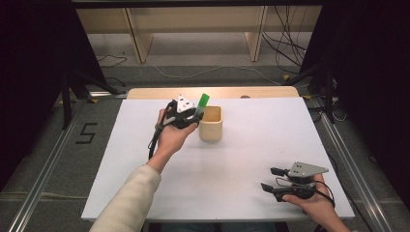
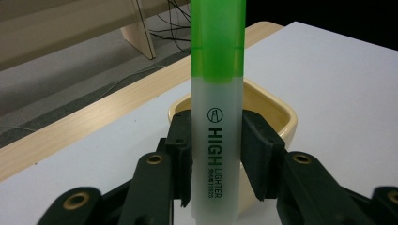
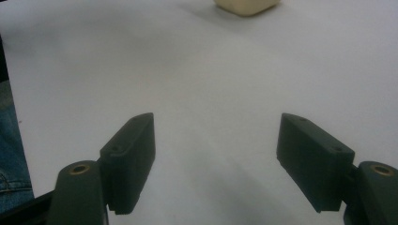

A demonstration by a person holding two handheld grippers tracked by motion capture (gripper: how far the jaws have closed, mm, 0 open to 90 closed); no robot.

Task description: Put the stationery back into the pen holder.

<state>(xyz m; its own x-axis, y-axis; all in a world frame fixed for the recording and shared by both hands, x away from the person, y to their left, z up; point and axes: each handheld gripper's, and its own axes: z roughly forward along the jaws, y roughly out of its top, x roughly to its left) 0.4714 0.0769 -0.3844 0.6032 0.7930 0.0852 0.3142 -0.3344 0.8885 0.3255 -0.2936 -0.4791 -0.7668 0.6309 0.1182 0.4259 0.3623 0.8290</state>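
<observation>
— While the left gripper (image 2: 217, 159) is clamped on it, how does the green highlighter (image 2: 217, 117) sit?

— Upright between the two black jaws, its pale barrel pinched from both sides and its green cap rising past the top of the left gripper view. The printed lettering on the barrel reads "HIGH LIGHTER". In the high view the left gripper (image 1: 192, 117) is held above the table (image 1: 145, 159), toward its far edge and a little left of the middle — the highlighter (image 1: 202, 104) leans slightly, cap uppermost.

— And what lies just past it?

— A cream square cup (image 1: 212, 124), standing just beside the gripper on its right side. In the left gripper view the cup (image 2: 277, 115) shows right behind the highlighter's barrel, its mouth open upward.

— The other hand?

— The right gripper (image 1: 271, 179) lies low near the near right corner of the table, its jaws spread apart with nothing between them. In the right gripper view the right gripper (image 3: 216, 154) looks across the bare white top, and the base of the cup (image 3: 246, 6) appears well off at the upper edge.

— Anything beyond the table?

— A wooden frame (image 1: 140, 34) and loose cables (image 1: 285, 48) on the floor.
</observation>
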